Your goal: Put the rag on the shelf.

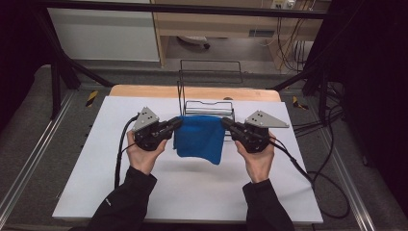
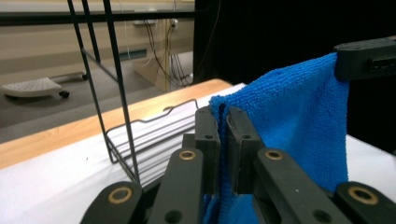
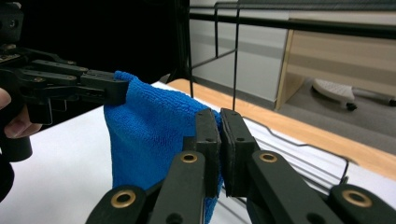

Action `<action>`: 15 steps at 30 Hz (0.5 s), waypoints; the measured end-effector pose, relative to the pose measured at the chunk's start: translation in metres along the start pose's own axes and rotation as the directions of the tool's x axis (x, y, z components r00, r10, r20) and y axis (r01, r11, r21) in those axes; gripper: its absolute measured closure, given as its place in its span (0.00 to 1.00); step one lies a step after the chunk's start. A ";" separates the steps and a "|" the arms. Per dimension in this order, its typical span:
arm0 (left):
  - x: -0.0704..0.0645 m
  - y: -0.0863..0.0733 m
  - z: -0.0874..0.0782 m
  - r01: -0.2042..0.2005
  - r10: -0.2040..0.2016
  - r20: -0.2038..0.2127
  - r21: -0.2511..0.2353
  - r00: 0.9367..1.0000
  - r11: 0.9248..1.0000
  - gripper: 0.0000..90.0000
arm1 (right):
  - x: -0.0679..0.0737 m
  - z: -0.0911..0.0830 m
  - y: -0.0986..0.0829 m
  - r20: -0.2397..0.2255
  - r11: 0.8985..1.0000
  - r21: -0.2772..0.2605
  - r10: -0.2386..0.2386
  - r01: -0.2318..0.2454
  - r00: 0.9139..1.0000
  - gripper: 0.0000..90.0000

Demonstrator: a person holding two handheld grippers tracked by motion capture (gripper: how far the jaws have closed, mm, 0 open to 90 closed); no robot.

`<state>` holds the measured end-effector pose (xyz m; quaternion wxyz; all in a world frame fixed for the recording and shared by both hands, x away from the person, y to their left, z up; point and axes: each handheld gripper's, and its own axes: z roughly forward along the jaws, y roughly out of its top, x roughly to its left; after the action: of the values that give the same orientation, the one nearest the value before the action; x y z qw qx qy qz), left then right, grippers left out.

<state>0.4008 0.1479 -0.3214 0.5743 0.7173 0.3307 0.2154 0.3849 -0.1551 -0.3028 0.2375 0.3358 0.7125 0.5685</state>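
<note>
Table (image 1: pixel 192 192): white top with a wooden strip along its far edge, the largest item, bearing everything below. Rack (image 1: pixel 210 107): black wire, standing at the far middle of the table, its tall back frame upright and its low basket part facing the person; it sits just behind the cloth. Cloth (image 1: pixel 199 138): blue, held up off the table between the two grippers, stretched by its top corners so that its top edge, the long axis, runs left to right across the table, level; the body hangs straight down from that edge, the lower hem pointing at the tabletop and sagging slightly lower on the right side. Left gripper (image 1: pixel 178 124): held in the person's left hand, jaws pointing right, closed tight on the cloth's upper left corner; in the left gripper view the fabric is pinched flat between the two black jaws. Right gripper (image 1: pixel 225 123): held in the right hand, jaws pointing left, likewise clamped on the upper right corner; the right gripper view shows the fabric squeezed between its jaws, with the left gripper farther off gripping the opposite corner. Cables (image 1: pixel 312 178): black, trailing from each gripper over the table edge.
</note>
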 end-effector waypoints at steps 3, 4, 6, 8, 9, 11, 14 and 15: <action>-0.001 0.006 0.001 0.003 -0.003 0.003 -0.020 1.000 1.000 0.93 | -0.001 -0.003 0.005 0.009 1.000 -0.015 0.000 0.000 1.000 0.97; -0.001 0.010 0.002 -0.002 0.002 0.003 -0.030 1.000 1.000 0.93 | -0.002 -0.003 0.006 0.012 1.000 -0.019 -0.004 0.004 1.000 0.97; -0.002 0.012 0.002 -0.004 0.005 0.002 -0.036 1.000 0.999 0.93 | -0.002 -0.005 0.010 0.018 0.999 -0.031 -0.009 0.010 1.000 0.97; -0.003 0.016 0.002 -0.009 0.009 0.000 -0.048 1.000 0.999 0.93 | -0.003 -0.006 0.011 0.020 0.999 -0.037 -0.013 0.014 1.000 0.97; -0.003 0.018 0.002 -0.010 0.010 0.000 -0.053 1.000 0.999 0.93 | -0.003 -0.007 0.015 0.026 0.999 -0.048 -0.019 0.020 0.999 0.97; -0.004 0.022 0.003 -0.008 0.008 0.002 -0.072 1.000 0.997 0.94 | -0.004 -0.009 0.018 0.029 0.998 -0.059 -0.019 0.021 0.999 0.97; -0.004 0.027 0.004 -0.010 0.011 0.003 -0.086 1.000 0.996 0.94 | -0.005 -0.011 0.022 0.035 0.997 -0.078 -0.022 0.025 0.999 0.97; -0.005 0.029 0.005 -0.010 0.011 0.003 -0.091 1.000 0.996 0.94 | -0.005 -0.012 0.024 0.038 0.996 -0.081 -0.023 0.027 0.999 0.97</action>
<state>0.4073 0.1378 -0.2944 0.6059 0.6924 0.3157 0.2320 0.3851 -0.1637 -0.2770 0.2712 0.3272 0.6883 0.5879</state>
